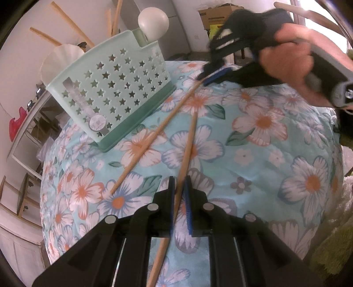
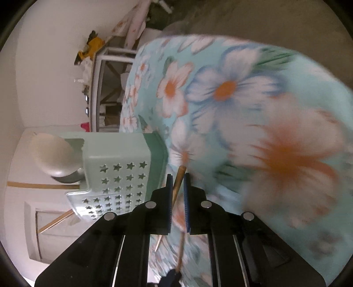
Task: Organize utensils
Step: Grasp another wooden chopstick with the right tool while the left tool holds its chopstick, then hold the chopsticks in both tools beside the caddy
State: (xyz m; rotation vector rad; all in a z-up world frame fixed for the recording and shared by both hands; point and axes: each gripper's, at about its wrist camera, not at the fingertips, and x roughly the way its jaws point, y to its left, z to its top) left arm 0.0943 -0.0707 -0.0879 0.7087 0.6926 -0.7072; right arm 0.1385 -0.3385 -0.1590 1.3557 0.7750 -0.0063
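Observation:
In the left wrist view my left gripper (image 1: 179,184) is shut on a wooden chopstick (image 1: 187,152) that runs up the floral cloth between its pads. A second chopstick (image 1: 154,135) lies slanted beside it. Its far end sits in my right gripper (image 1: 209,75), held by a hand at the upper right. In the right wrist view, which is blurred, that right gripper (image 2: 178,183) is shut on the second chopstick's (image 2: 179,178) thick end. The mint utensil caddy (image 1: 114,92) (image 2: 123,176) with star holes stands to the left, holding a white spoon (image 1: 153,22) (image 2: 53,156) and other chopsticks (image 1: 66,19).
The floral tablecloth (image 1: 264,154) covers a round table whose edge drops off at the left and right. A white shelf frame (image 2: 99,88) and a cardboard box (image 1: 218,15) stand beyond the table. A green fuzzy fabric (image 1: 331,253) lies at the lower right.

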